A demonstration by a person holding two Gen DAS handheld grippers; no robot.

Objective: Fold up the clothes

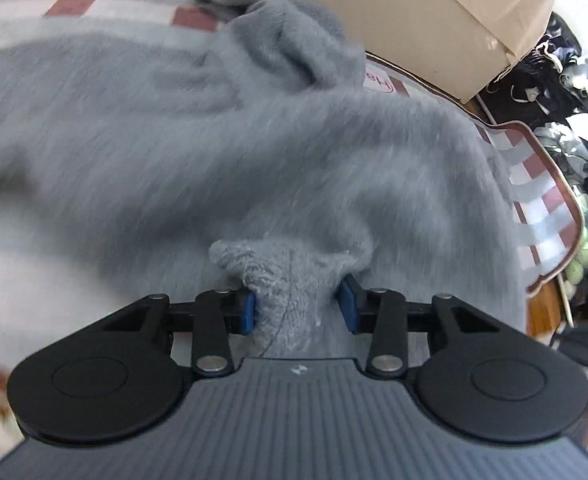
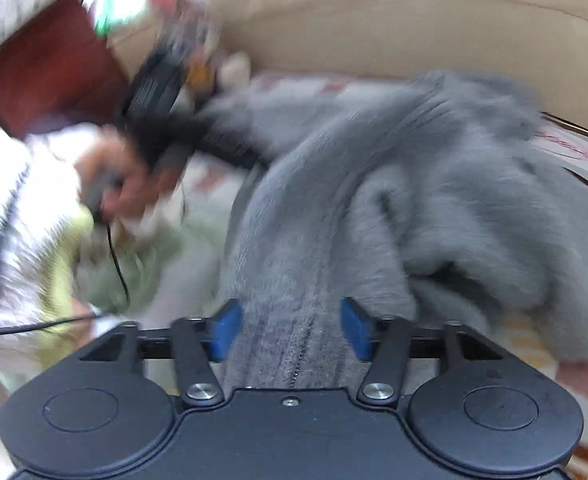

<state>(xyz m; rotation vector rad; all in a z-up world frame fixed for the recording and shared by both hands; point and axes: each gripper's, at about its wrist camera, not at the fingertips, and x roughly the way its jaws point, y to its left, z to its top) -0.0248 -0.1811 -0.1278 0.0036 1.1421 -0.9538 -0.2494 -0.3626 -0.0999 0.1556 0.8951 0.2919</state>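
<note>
Beige sofa back (image 1: 454, 12), checked cover (image 1: 542, 200), daylight.

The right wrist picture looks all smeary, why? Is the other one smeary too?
Right wrist view: the grey fleece garment, the hand and the clutter behind are streaked by motion blur, while the right gripper stays fairly crisp. Left wrist view: the fleece is also streaked, but less; the bunched bit between the left gripper pads is sharp. Both views bend straight edges, as fisheye lenses do.
</note>
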